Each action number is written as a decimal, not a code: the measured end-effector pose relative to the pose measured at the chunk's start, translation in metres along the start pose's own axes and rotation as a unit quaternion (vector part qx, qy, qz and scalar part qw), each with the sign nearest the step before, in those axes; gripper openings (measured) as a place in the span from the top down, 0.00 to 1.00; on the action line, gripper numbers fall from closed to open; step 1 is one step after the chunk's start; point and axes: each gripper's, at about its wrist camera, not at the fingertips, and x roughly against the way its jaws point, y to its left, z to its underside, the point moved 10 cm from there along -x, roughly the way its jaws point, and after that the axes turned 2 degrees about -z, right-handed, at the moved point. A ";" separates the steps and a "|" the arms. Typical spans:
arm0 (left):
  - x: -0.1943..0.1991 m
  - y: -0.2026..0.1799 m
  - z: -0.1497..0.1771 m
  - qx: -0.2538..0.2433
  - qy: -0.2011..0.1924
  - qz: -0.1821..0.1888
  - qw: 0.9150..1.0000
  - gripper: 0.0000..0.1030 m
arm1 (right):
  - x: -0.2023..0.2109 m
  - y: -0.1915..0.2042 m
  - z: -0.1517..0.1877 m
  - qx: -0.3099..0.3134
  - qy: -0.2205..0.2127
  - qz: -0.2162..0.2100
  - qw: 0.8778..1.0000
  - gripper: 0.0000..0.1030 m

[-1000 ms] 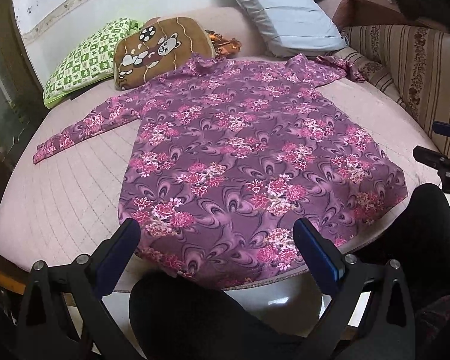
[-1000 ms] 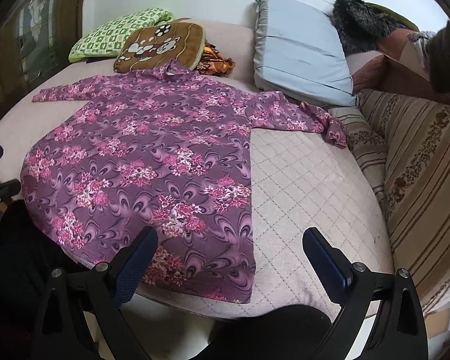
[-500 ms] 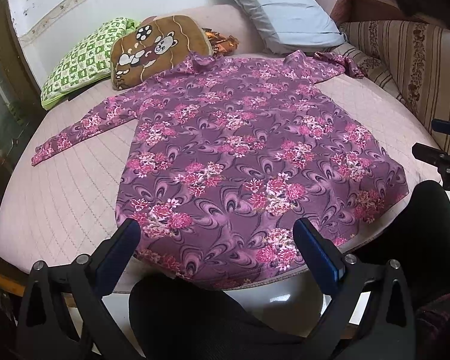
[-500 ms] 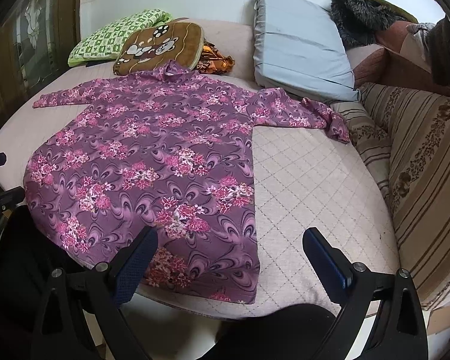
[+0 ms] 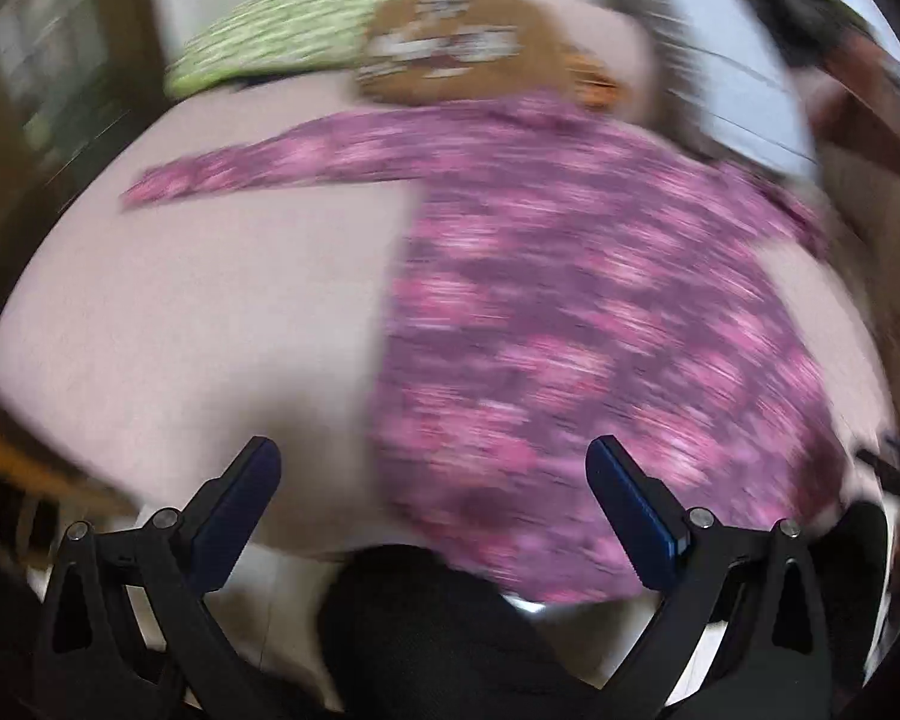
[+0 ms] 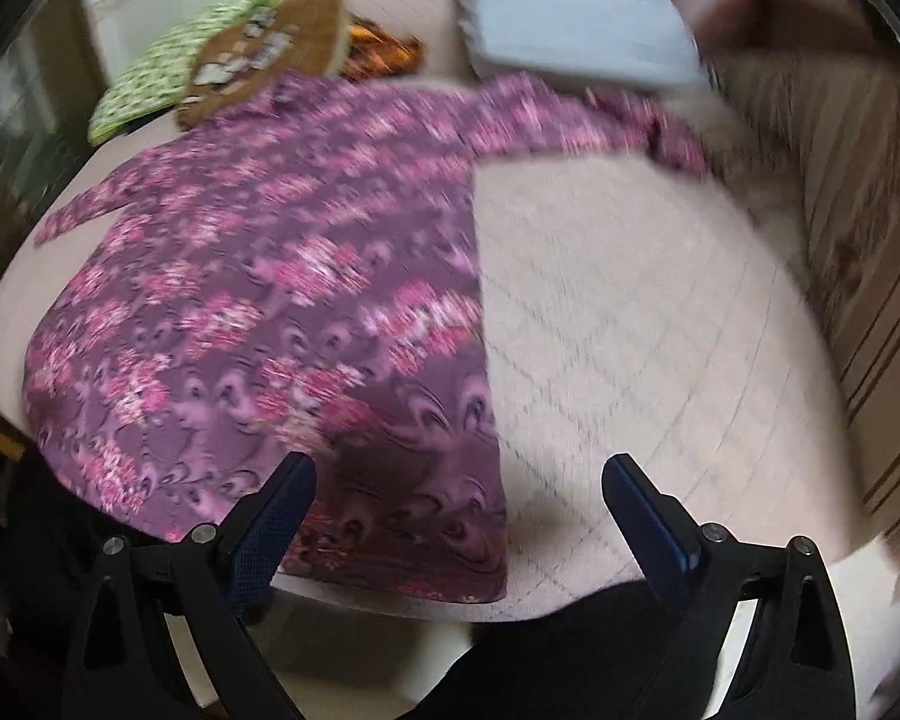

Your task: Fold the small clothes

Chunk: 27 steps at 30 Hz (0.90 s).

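Bed (image 6: 630, 330): pale quilted cover, bare at 3 o'clock of the dress in right view, bare at 9 o'clock in left view. Both views motion-blurred. Dress (image 6: 282, 300): purple floral, flat, sleeves spread; hem hangs over near bed edge at 6 o'clock. Pillows: grey (image 6: 570, 12) at 12, brown (image 6: 270, 54) and green (image 6: 168, 72) at 11. Left gripper (image 5: 432, 468): fingers apart, empty, above hem's left corner. Right gripper (image 6: 459, 486): fingers apart, empty, above hem's right corner.

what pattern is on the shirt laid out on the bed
Purple with pink flowers and dark swirls on the shirt; the right wrist view shows it best.
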 end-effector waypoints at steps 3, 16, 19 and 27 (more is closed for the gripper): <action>-0.018 0.036 0.001 0.032 0.029 -0.020 0.999 0.00 | -0.020 -0.008 0.010 -0.025 0.030 -0.011 0.999 0.07; -0.068 -0.022 0.051 0.091 0.150 0.147 0.973 0.80 | -0.037 0.022 0.019 0.056 0.038 -0.031 0.997 0.93; -0.059 -0.008 0.036 0.108 0.134 0.144 0.975 0.79 | -0.012 0.012 0.008 0.032 0.002 -0.060 0.998 0.93; -0.056 -0.006 0.051 0.105 0.153 0.182 0.966 0.38 | -0.025 -0.006 0.018 -0.024 0.037 -0.089 0.995 0.87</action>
